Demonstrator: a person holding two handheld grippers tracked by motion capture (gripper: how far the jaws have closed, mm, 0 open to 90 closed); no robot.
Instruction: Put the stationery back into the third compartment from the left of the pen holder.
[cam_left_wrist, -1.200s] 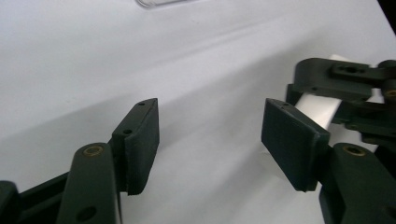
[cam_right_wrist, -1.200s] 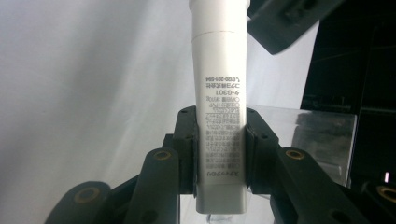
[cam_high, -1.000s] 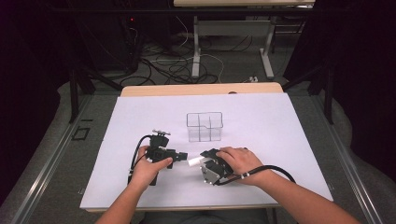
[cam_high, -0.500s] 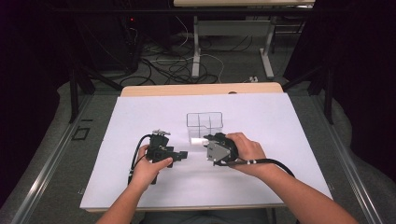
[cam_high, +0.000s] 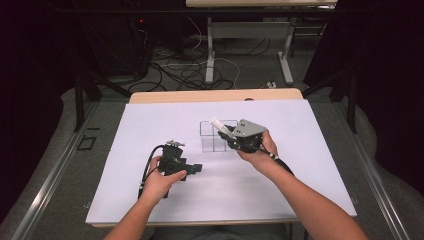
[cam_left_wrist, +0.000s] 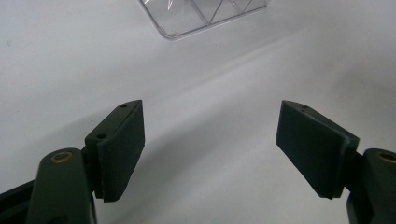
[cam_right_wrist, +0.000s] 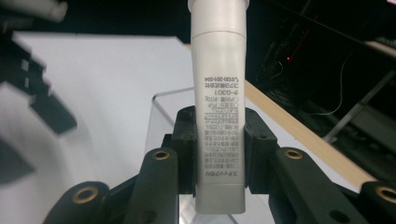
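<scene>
The desk (cam_high: 150, 200) fills the lower centre of the high view; it is covered by a white sheet, with a strip of bare wood showing along its far edge. Beyond it, in the upper part of the frame, lie a dark floor with loose cables (cam_high: 185, 70) and the legs of a second table.

A clear plastic compartment box (cam_high: 212, 136) stands on the sheet just above the centre of the frame. One of its corners appears at the top of the left gripper view (cam_left_wrist: 201, 18).

The right claw (cam_high: 227, 134) is at centre right in the high view, raised above the box's right side, with the grey plate on top. It is clamped on a white tube (cam_high: 218, 123), which slants toward the upper left over the box. In the right gripper view the tube (cam_right_wrist: 219, 116) stands upright between the two pads, printed label facing the camera, and the pads press on both its sides.

The left claw (cam_high: 196, 169) is at lower centre left, low over the sheet, well short of the box. Its jaws have just been opening; in the left gripper view they stand wide apart (cam_left_wrist: 210, 149), with bare white sheet between them.
</scene>
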